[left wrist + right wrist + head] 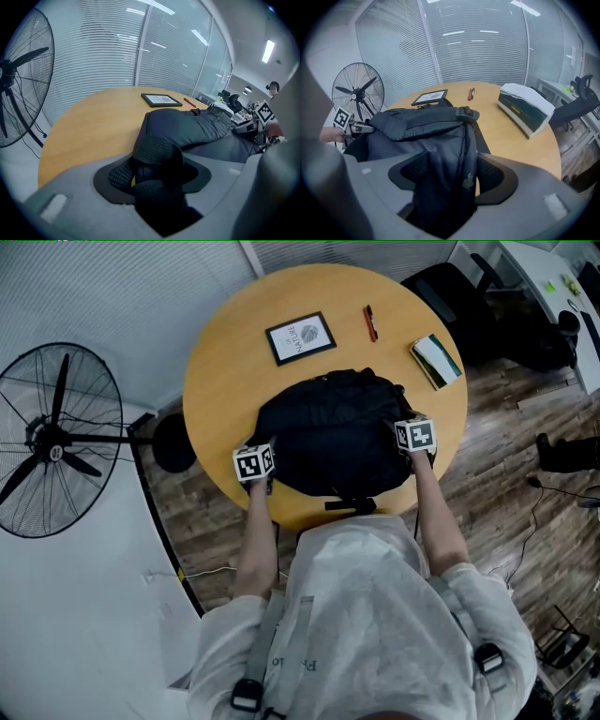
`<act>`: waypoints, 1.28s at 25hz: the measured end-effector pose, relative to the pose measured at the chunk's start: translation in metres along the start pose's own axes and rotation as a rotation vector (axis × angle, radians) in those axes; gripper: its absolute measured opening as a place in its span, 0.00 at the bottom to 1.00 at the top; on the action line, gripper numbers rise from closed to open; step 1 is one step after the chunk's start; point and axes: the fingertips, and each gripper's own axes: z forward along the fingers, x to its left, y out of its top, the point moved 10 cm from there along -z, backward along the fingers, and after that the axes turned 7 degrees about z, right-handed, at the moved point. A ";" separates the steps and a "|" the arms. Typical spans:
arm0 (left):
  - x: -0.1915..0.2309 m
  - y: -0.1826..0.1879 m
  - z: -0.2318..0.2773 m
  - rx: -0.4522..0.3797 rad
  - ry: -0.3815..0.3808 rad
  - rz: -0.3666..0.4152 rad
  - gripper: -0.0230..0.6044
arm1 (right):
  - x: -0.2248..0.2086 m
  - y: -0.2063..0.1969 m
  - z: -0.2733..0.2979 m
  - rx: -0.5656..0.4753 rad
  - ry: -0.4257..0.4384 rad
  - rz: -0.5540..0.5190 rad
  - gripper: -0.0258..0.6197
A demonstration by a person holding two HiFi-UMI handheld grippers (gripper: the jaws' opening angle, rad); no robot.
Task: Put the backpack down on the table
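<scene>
The round wooden table [225, 381] bears the black backpack [333, 432], which lies flat towards its near edge. At the bag's left side the left gripper [150, 176] has its jaws released, with a mesh strap [157, 150] loose between them. At the right side the right gripper [450, 173] is spread wide, with bag fabric hanging between its jaws.

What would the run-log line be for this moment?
backpack: lying on table | left gripper: open, mesh strap between jaws | right gripper: open, backpack fabric between jaws | status: backpack set down
</scene>
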 end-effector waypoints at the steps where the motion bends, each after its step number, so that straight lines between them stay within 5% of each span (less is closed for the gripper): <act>1: 0.001 0.000 0.001 0.009 0.012 0.006 0.44 | 0.000 0.000 0.001 -0.001 -0.018 -0.006 0.53; 5: 0.003 0.000 0.005 0.044 0.058 0.028 0.52 | 0.004 -0.001 0.003 -0.004 -0.067 -0.030 0.56; 13: -0.001 -0.001 0.012 0.073 0.095 0.040 0.54 | 0.006 0.000 0.002 -0.009 -0.072 -0.007 0.54; 32: -0.006 -0.004 -0.067 -0.137 0.115 -0.036 0.53 | 0.041 -0.009 -0.044 -0.176 0.040 0.012 0.51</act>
